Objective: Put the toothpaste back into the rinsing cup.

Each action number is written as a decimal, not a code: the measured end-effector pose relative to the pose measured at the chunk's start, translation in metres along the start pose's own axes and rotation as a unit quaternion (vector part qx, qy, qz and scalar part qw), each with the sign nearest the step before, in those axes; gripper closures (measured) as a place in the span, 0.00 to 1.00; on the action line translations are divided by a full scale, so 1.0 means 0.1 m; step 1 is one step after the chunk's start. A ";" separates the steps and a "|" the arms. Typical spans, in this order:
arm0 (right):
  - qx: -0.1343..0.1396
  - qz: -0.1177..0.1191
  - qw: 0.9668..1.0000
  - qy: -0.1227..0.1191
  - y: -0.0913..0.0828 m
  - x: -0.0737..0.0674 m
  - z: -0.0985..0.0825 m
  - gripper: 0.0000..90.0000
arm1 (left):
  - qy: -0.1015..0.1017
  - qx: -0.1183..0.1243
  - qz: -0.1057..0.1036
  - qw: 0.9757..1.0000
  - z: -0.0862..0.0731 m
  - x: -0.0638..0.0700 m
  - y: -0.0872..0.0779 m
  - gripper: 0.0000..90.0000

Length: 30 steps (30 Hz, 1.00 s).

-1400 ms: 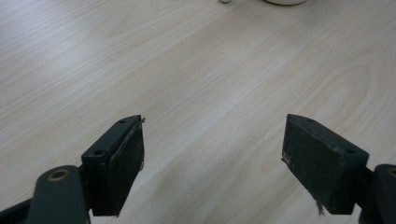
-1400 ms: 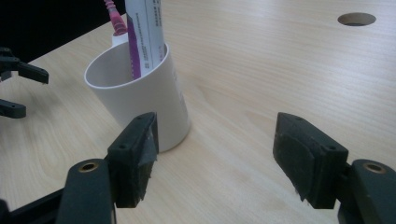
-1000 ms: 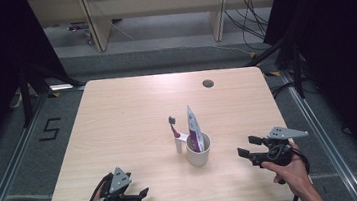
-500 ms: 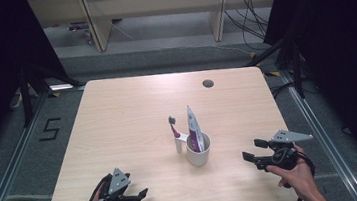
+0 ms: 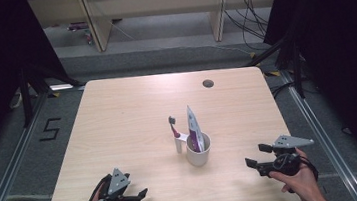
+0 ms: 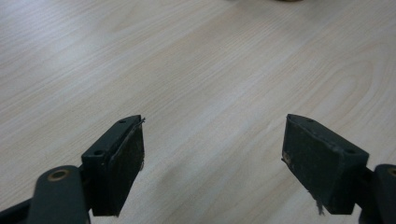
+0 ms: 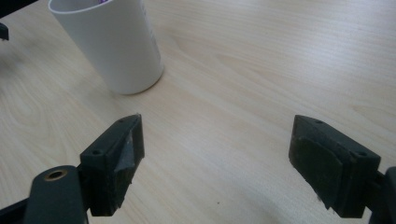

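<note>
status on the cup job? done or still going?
Looks done: the white cup stands upright with a toothpaste tube and a toothbrush in it. Nothing in hand: the right gripper sits apart from the cup, its jaws just opened and empty; the left gripper is open over bare table. Nothing visibly left.

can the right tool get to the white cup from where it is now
Probably yes. The right tool stands open and empty, and bare table lies between it and the white cup.

free: bare table (image 5: 119,132) all round | obstacle: cup (image 5: 198,151), centre
</note>
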State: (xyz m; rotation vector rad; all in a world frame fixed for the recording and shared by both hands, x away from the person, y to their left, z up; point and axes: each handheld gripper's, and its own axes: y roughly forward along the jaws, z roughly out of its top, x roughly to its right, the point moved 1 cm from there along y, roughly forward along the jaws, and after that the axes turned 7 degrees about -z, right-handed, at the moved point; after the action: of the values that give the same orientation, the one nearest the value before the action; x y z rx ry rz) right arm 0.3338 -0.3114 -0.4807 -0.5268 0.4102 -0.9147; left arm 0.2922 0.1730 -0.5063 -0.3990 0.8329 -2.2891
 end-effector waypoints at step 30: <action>-0.060 -0.024 0.997 -0.048 -0.05 -0.10 -0.19 0.18 | 0.000 0.002 0.004 1.000 -0.02 0.00 -0.01 0.23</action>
State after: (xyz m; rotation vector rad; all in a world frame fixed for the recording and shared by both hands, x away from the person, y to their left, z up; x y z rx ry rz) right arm 0.3150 -0.3105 -0.4924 -0.6911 0.3684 -0.9116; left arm 0.2910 0.1744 -0.5068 -0.3930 0.8287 -2.2823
